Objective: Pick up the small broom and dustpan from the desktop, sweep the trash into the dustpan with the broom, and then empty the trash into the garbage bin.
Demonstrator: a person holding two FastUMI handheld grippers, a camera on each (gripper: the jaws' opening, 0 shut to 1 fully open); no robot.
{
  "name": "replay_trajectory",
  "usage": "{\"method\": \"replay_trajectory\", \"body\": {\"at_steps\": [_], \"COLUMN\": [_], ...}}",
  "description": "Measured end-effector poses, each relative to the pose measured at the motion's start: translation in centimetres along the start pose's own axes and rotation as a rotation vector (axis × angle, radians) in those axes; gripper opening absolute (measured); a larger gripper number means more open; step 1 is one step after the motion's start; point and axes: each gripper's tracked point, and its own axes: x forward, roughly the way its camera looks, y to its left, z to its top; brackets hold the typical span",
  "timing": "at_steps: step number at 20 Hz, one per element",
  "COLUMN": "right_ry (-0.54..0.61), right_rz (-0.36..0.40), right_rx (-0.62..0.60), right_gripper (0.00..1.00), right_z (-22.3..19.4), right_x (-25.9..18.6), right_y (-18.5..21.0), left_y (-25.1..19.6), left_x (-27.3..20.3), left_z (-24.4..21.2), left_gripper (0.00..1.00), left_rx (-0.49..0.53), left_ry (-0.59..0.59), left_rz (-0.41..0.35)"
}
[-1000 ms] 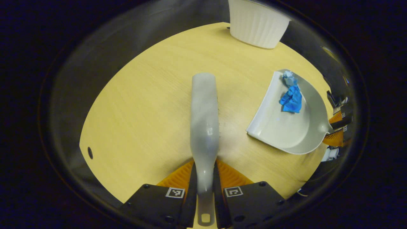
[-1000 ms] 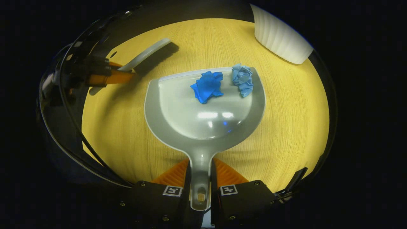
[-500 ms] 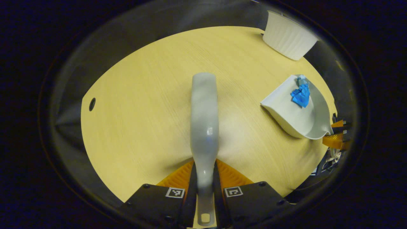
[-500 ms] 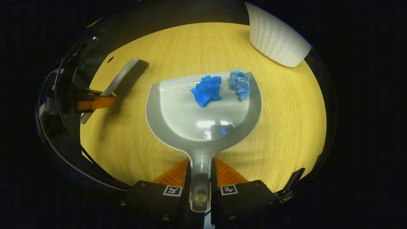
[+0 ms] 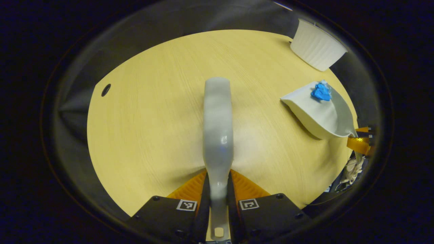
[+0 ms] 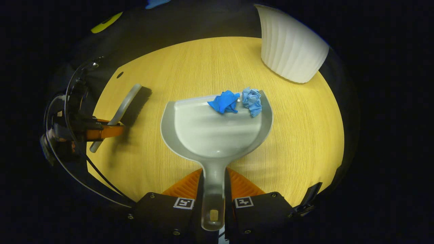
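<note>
While your right tongs (image 6: pixel 213 189) clamp the glossy dustpan (image 6: pixel 217 127) holding crumpled paper (image 6: pixel 223 101) near the ribbed bin (image 6: pixel 291 51), your left tongs (image 5: pixel 217 189) clamp the smooth broom (image 5: pixel 218 128).

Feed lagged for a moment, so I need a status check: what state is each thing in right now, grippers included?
left gripper: shut on the broom handle
broom: held, off the table
right gripper: shut on the dustpan handle
dustpan: held, lifted, lip toward the bin
dark blue wad: in the dustpan, near its lip
light blue wad: in the dustpan, beside the dark one
white bin: upright on the table
</note>
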Motion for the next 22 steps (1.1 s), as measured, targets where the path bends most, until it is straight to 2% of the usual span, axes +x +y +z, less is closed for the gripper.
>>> {"method": "replay_trajectory", "body": {"at_steps": [4, 8, 9, 13, 16, 17, 18, 19, 21, 22], "right_ry": [-0.078, -0.082, -0.087, -0.096, -0.116, -0.124, -0.129, -0.154, -0.165, -0.178], "right_rz": [0.011, -0.002, -0.008, -0.013, -0.015, -0.016, -0.022, -0.043, -0.085, -0.069], "right_rx": [0.018, 0.017, 0.025, 0.016, 0.008, 0.001, -0.008, -0.004, -0.017, 0.005], "right_gripper": [0.29, 0.29, 0.23, 0.24, 0.24, 0.23, 0.17, 0.24, 0.16, 0.16], "right_z": [0.6, 0.4, 0.2, 0.2, 0.1, 0.0, 0.0, 0.1, -0.2, 0.0], "right_x": [-1.2, -0.8, -1.1, -0.6, -0.6, -0.5, -0.4, -0.5, 0.3, 0.4], "right_y": [-0.4, -0.4, -0.2, -0.1, -0.1, -0.1, -0.2, -0.5, -0.6, 0.0], "left_y": [-0.4, -0.3, -0.3, -0.2, -0.1, -0.2, -0.3, -0.3, -0.1, -0.1], "left_x": [0.3, 0.4, 0.4, 0.3, 0.4, 0.5, 0.5, 0.6, 0.7, 0.8], "left_z": [0.2, 0.4, 0.4, 0.2, 0.3, 0.4, 0.3, 0.4, 0.4, 0.4], "left_gripper": [0.31, 0.33, 0.31, 0.33, 0.29, 0.33, 0.33, 0.29, 0.31, 0.32], "left_rx": [-0.003, -0.005, -0.006, -0.012, -0.011, -0.011, -0.012, -0.011, -0.011, -0.011], "left_ry": [-0.002, -0.007, -0.008, -0.010, -0.011, -0.011, -0.012, -0.012, -0.013, -0.012], "left_rz": [0.001, 0.004, 0.004, 0.005, 0.007, 0.008, 0.009, 0.009, 0.010, 0.010]}}
